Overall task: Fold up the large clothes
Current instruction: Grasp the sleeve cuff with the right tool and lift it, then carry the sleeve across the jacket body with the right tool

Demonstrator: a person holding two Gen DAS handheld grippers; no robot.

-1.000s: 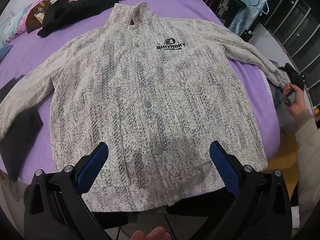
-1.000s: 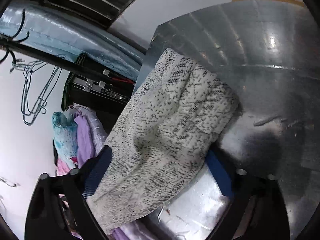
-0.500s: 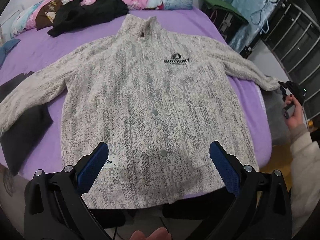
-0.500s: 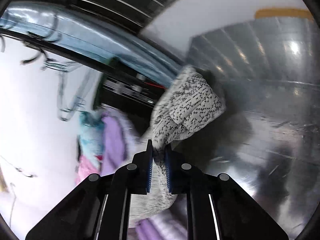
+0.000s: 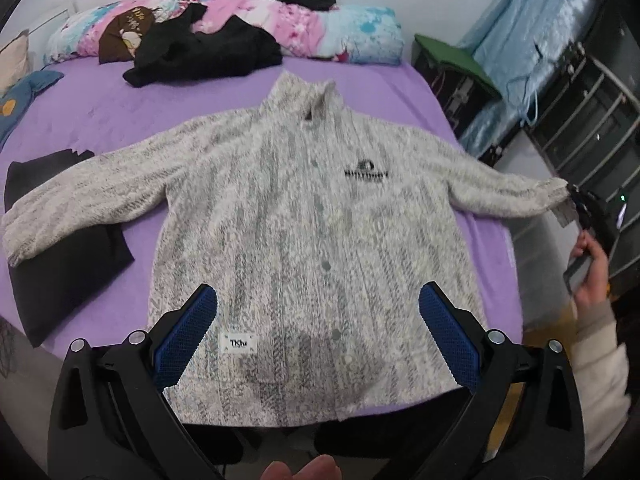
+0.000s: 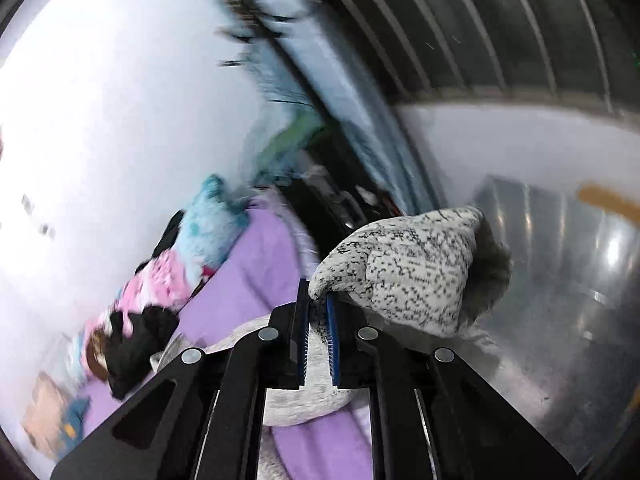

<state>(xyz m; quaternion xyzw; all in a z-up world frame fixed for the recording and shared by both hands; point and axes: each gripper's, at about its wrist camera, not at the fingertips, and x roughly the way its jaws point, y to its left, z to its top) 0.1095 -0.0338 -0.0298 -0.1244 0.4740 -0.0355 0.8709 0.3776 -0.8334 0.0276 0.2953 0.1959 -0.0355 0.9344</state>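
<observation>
Across the purple bed (image 5: 120,120) a grey-white knitted jacket (image 5: 304,216) is spread flat, front up, collar towards the patterned bedding roll (image 5: 320,32). Its cuff (image 6: 404,268) is pinched between the pads of the right claw (image 6: 318,320) (jaws having just closed on it) and is held off the bed's edge. Above the hem, the left claw (image 5: 318,336) is held wide, with nothing gripped. Black clothes (image 5: 208,56) are heaped by the roll.

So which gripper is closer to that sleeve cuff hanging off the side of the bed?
Right. The right gripper is shut on the sleeve cuff, holding it off the bed. The left gripper hovers open over the jacket's hem, well away.
</observation>
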